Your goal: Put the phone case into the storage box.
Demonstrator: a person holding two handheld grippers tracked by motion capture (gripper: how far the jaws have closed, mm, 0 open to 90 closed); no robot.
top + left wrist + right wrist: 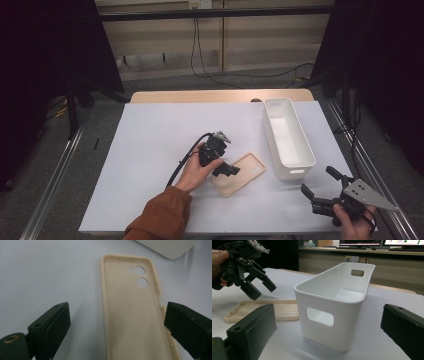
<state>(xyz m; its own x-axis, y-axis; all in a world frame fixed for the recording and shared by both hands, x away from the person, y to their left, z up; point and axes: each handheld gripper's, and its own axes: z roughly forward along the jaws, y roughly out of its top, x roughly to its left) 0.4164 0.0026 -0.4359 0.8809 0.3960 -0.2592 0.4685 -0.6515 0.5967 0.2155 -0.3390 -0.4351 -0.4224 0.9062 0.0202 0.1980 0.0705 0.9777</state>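
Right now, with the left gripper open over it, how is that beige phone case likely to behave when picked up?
The phone case is a thin empty shell with camera cut-outs, so probably light and somewhat bendy. Lying flat, open side up, it should not roll. The left gripper may squeeze its thin walls inward, or slide it on the smooth white sheet.

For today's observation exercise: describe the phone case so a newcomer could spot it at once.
Start at the white sheet covering the table, then find the tall white bin on its right side. Just left of the bin's near end lies the phone case, flat and open side up, beneath the open left tongs. It alone is beige, with round camera holes.
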